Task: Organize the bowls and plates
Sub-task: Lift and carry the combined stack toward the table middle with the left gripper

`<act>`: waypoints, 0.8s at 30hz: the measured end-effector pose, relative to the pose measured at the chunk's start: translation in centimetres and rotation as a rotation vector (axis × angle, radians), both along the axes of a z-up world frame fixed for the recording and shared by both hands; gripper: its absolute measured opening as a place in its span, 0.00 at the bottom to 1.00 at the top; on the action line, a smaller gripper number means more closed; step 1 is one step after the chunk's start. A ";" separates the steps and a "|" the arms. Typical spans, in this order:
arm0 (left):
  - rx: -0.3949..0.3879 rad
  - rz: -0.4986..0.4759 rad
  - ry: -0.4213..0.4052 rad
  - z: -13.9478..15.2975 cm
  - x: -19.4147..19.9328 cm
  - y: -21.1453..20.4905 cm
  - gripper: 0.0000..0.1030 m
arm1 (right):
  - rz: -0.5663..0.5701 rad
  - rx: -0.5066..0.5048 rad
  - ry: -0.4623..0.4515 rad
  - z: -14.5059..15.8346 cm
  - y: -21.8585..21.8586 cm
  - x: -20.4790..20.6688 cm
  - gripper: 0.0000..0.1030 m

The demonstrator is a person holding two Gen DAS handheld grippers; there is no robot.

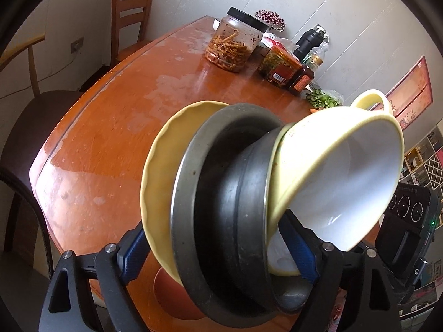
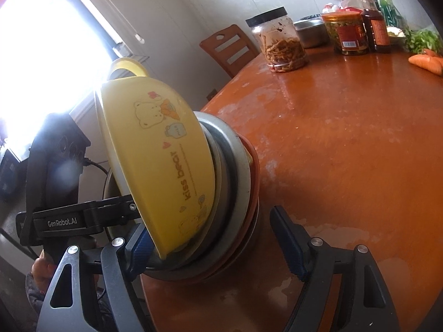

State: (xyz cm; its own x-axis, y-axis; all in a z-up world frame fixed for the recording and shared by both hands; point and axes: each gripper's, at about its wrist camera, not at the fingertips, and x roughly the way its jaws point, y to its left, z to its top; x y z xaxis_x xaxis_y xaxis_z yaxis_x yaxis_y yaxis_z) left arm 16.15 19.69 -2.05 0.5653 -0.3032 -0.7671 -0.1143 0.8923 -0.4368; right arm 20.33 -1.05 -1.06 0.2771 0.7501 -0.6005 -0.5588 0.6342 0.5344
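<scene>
A stack of dishes stands tipped on its side at the table's near edge. It holds a yellow scalloped plate (image 1: 157, 166), a grey metal bowl (image 1: 221, 207) and a yellow bear-print bowl (image 2: 157, 149) with a white inside (image 1: 340, 182). A red plate (image 2: 253, 171) backs the stack. My left gripper (image 1: 216, 227) spans it, one blue pad (image 1: 133, 251) against the scalloped plate and the other at the yellow bowl's inner side. My right gripper (image 2: 210, 221) straddles the stack: its left pad (image 2: 138, 246) touches the yellow bowl, and its right pad stands clear with table showing in the gap.
At the far side of the orange table (image 2: 346, 152) stand a black-lidded jar (image 1: 235, 44), a pickle jar (image 2: 346, 33), a sauce bottle (image 2: 373, 27), a steel bowl (image 2: 310, 31), greens and carrots (image 2: 426, 62). Wooden chairs (image 1: 130, 13) stand beyond the left edge.
</scene>
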 end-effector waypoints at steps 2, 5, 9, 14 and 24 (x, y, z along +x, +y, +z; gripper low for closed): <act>0.006 -0.002 -0.002 0.0 0.1 -0.1 0.86 | -0.002 0.000 0.002 -0.1 -0.1 0.1 0.77; 0.011 -0.005 -0.003 0.0 0.2 -0.2 0.87 | -0.003 -0.001 0.001 -0.1 -0.2 0.1 0.77; 0.013 -0.009 -0.005 0.1 0.2 -0.3 0.87 | -0.006 -0.010 -0.011 0.1 -0.3 0.0 0.77; 0.015 -0.010 -0.008 0.1 0.2 -0.3 0.87 | -0.009 -0.019 -0.022 0.2 -0.3 -0.1 0.76; 0.011 -0.017 -0.010 -0.1 0.3 -0.8 0.88 | -0.013 -0.031 -0.031 0.3 -0.7 -0.1 0.75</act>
